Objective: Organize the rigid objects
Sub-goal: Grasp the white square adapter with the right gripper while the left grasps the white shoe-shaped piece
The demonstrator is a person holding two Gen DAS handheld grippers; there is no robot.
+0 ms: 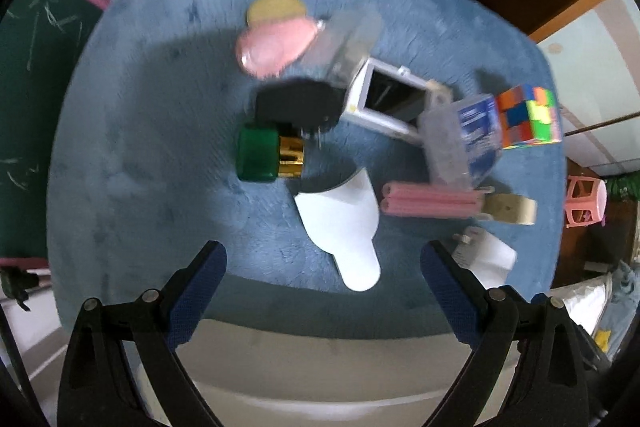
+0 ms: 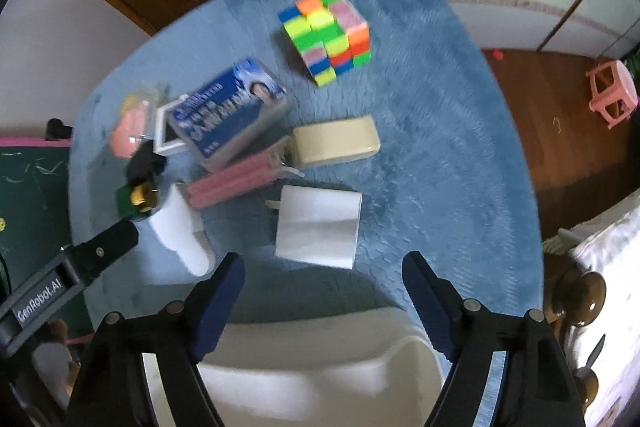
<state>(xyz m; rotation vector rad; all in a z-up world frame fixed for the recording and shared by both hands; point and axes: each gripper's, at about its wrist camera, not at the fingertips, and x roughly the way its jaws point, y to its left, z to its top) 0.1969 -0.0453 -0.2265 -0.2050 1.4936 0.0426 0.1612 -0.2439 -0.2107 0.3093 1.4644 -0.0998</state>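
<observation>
Blue mat (image 1: 140, 147) carries scattered rigid objects. Both my left gripper (image 1: 323, 275) and right gripper (image 2: 322, 281) hang released, holding nothing. Approach step, I judge; next, centre on the white charger (image 2: 318, 227) and close.

**Black Tongs with Blue-Padded Fingers**

The left gripper (image 1: 323, 259) is built from matte black plastic arms that splay outward from the base. Each arm is pinned by round silver rivets, two to a side, set just behind the fingers. The fingers (image 1: 208, 267) are faced with dark blue pads whose surface is finely textured.

The right gripper (image 2: 323, 273) is made to the same pattern: black linkages, silver rivets behind the tips, and blue textured pads (image 2: 420, 283) on the inner faces. In the right wrist view, to the left of these tongs, a black bar of the other gripper is seen, marked "GenRobot.AI" in white lettering and fixed with a small screw.
</observation>
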